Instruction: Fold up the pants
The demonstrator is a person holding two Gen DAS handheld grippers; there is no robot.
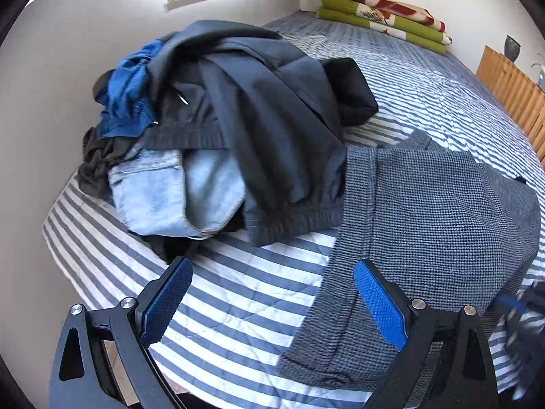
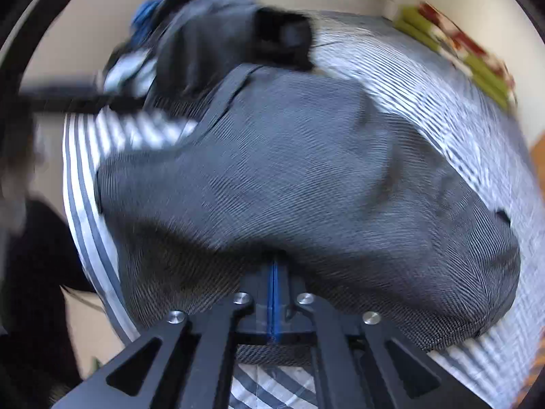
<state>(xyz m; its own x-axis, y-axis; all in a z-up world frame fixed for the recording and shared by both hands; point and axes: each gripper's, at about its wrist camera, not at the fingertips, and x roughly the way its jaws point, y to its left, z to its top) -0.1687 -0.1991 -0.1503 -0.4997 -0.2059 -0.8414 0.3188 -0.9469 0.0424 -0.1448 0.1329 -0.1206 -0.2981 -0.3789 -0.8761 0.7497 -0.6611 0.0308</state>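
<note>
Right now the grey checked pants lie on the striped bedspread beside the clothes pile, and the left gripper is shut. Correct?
Not quite. The left wrist view shows the left gripper open, nothing between its blue pads. The grey checked pants do lie on the striped bedspread beside the clothes pile.

Grey houndstooth pants (image 1: 425, 211) lie partly spread on the striped bed (image 1: 238, 293). They sit right of the clothes pile (image 1: 238, 119), one leg reaching the near edge.
</note>
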